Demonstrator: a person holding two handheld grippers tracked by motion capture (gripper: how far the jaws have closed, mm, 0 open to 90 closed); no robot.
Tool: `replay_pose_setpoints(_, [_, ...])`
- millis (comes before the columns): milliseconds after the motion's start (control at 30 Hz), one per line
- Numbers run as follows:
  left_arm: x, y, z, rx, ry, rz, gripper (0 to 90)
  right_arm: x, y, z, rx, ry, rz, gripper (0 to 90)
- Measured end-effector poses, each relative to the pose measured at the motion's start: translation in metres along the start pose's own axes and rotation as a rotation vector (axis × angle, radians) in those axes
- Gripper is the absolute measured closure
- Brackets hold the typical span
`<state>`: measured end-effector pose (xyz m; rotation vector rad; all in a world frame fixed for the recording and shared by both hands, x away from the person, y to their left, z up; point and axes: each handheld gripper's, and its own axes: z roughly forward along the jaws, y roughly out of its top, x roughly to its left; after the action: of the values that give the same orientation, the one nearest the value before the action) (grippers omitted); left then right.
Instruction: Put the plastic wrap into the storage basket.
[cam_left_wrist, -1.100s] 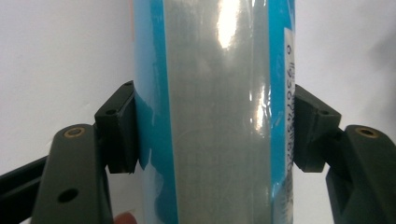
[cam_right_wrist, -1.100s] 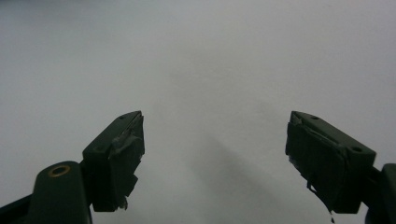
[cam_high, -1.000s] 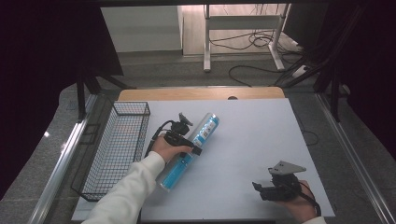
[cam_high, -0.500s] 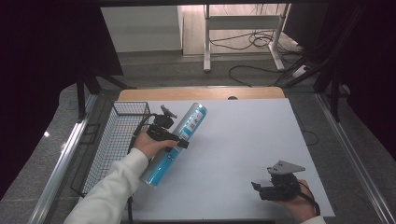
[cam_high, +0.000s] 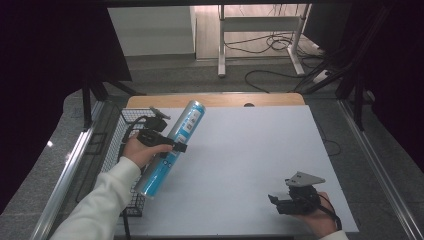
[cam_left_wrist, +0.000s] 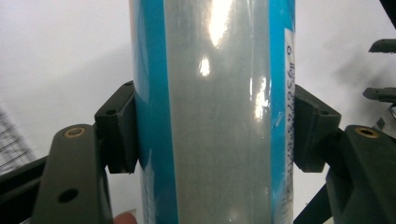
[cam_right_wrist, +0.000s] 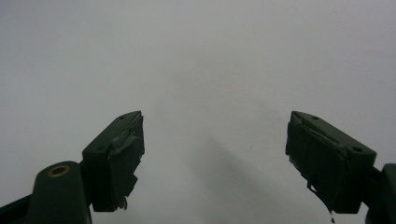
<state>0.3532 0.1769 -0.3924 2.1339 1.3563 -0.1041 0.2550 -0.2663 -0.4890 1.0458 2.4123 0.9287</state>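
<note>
The left tool (cam_high: 172, 145) is clamping a tall blue-and-silver cylindrical can (cam_high: 172, 147) across its middle, both pads pressing flat against the can's sides, as the left gripper view shows (cam_left_wrist: 215, 126). The can is hanging clear of the white table (cam_high: 240, 150), tilting with its silver-capped top end pointing away and to the right and its blue base end toward the person. It is sitting over the left edge of the table, its lower end overlapping the right rim of the black wire basket (cam_high: 127, 200) that is standing just beside the table's left side. A hand in a white sleeve (cam_high: 100, 210) is gripping the left tool; a black cable is looping from it over the basket.

The right tool (cam_high: 275, 202) is lying released near the table's front right corner, well apart from the can, its jaws spreading wide over bare white surface in the right gripper view (cam_right_wrist: 215, 154). A grey three-cornered plate is topping it.
</note>
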Motion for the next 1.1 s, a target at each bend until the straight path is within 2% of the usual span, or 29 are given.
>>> replay_pose_setpoints(200, [0.013, -0.01, -0.022, -0.025, 0.021, -0.027, 31.7, 0.001, 0.001, 0.0, -0.006, -0.002, 0.002, 19.9])
replay_pose_setpoints(467, [0.027, -0.022, -0.037, -0.035, 0.059, -0.067, 31.7, 0.002, 0.004, 0.002, -0.009, 0.007, -0.011, 19.9])
replay_pose_setpoints(600, [0.04, -0.03, -0.046, -0.044, 0.082, -0.104, 31.7, 0.003, 0.006, 0.004, -0.007, 0.011, -0.016, 19.9])
replay_pose_setpoints(700, [0.046, -0.032, -0.049, -0.044, 0.092, -0.114, 31.7, 0.003, 0.007, 0.005, -0.006, 0.015, -0.019, 19.9])
replay_pose_setpoints(800, [0.06, -0.037, -0.05, -0.045, 0.112, -0.146, 31.8, 0.003, 0.008, 0.007, -0.002, 0.019, -0.025, 19.9])
replay_pose_setpoints(833, [0.06, -0.037, -0.05, -0.045, 0.112, -0.146, 31.7, 0.003, 0.009, 0.008, -0.003, 0.02, -0.025, 19.9])
replay_pose_setpoints(867, [0.066, -0.04, -0.05, -0.05, 0.122, -0.172, 31.7, 0.003, 0.009, 0.008, -0.001, 0.021, -0.026, 19.9])
replay_pose_setpoints(900, [0.066, -0.04, -0.05, -0.05, 0.122, -0.172, 31.7, 0.003, 0.009, 0.008, -0.002, 0.02, -0.026, 19.9])
replay_pose_setpoints(933, [0.073, -0.043, -0.05, -0.046, 0.125, -0.187, 31.7, 0.003, 0.009, 0.008, -0.001, 0.02, -0.026, 19.9])
replay_pose_setpoints(967, [0.073, -0.043, -0.05, -0.046, 0.125, -0.187, 31.7, 0.003, 0.009, 0.008, -0.001, 0.02, -0.027, 19.8])
replay_pose_setpoints(1100, [0.087, -0.048, -0.047, -0.042, 0.136, -0.22, 31.7, 0.003, 0.008, 0.008, 0.001, 0.019, -0.027, 19.9])
